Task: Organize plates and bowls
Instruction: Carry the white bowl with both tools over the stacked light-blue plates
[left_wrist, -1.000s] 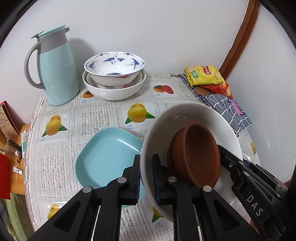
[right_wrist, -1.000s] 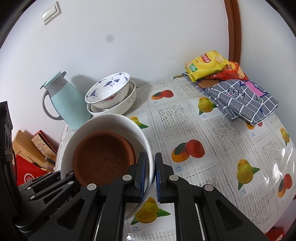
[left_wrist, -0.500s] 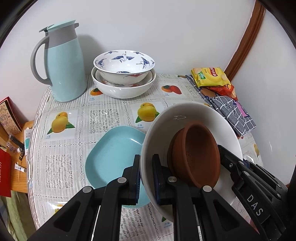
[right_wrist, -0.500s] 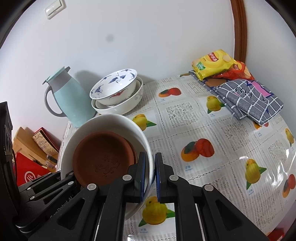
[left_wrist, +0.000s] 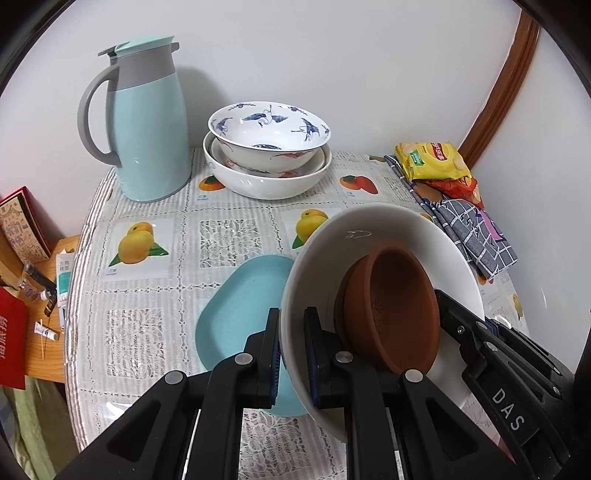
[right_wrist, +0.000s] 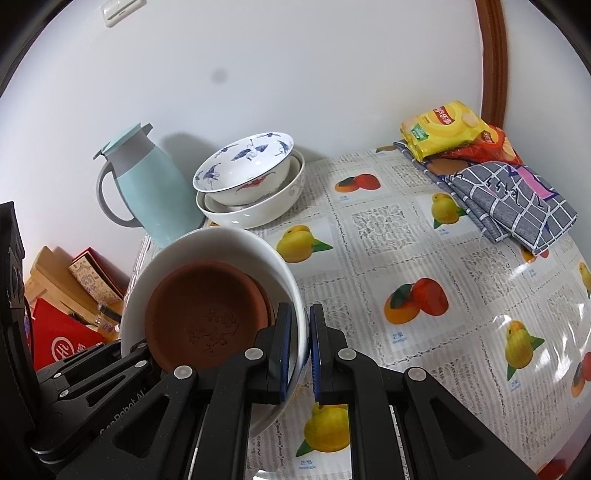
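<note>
A large white bowl (left_wrist: 373, 236) (right_wrist: 221, 240) hangs above the table, and a brown clay dish (left_wrist: 391, 306) (right_wrist: 203, 314) lies inside it. My left gripper (left_wrist: 291, 332) is shut on the bowl's left rim. Over on the opposite rim, my right gripper (right_wrist: 298, 332) is shut on the same bowl. A light blue plate (left_wrist: 240, 306) lies on the table under the bowl's left side. Against the back wall, a crane-patterned bowl (left_wrist: 269, 127) (right_wrist: 245, 170) is nested in a white bowl (left_wrist: 266, 181) (right_wrist: 258, 210).
A light blue jug (left_wrist: 147, 122) (right_wrist: 147, 188) stands at the back left beside the stacked bowls. Snack bags (left_wrist: 432, 162) (right_wrist: 447, 129) and a checked cloth (left_wrist: 472, 236) (right_wrist: 509, 199) lie at the back right. Boxes and small items (left_wrist: 22, 229) sit beyond the table's left edge.
Both grippers have carried the white bowl with the clay dish toward the back of the table. The jug and the stacked bowls look nearer. The grips are unchanged.
</note>
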